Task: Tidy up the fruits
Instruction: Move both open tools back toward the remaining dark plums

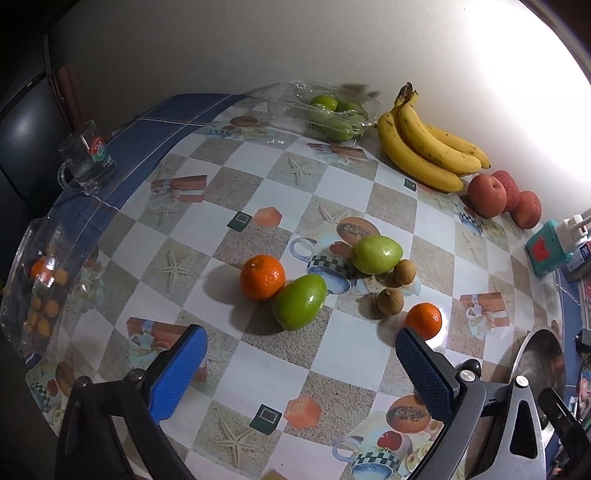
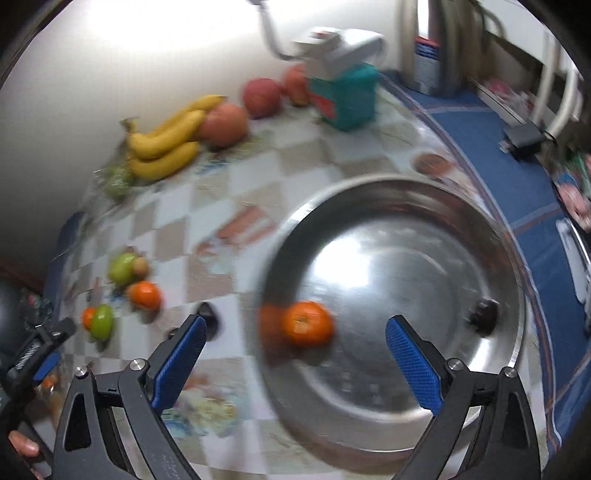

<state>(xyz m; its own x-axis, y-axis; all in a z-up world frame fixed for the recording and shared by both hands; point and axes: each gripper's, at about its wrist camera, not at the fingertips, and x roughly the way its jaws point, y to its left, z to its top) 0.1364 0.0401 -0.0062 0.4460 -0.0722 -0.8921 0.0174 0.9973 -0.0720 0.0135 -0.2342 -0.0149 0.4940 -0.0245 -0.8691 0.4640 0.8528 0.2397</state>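
Both grippers [image 1: 301, 363] [image 2: 295, 345] wide, empty; tangerine [image 2: 307, 323] seemingly near steel bowl [image 2: 480, 387] rim.

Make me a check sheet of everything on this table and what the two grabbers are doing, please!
Surface: patterned tablecloth on a table by a wall.
Job's things: one orange in the steel tray; loose on the cloth, two oranges, two green fruits, two small brown fruits; bananas and peaches by the wall; green fruit in a clear pack.
Clutter: glass mug, glass bowl, teal box.
Grippers: left gripper open, empty; right gripper open above the tray.
Cables: white cord, blurred.
Surroundings: nothing seen clearly.
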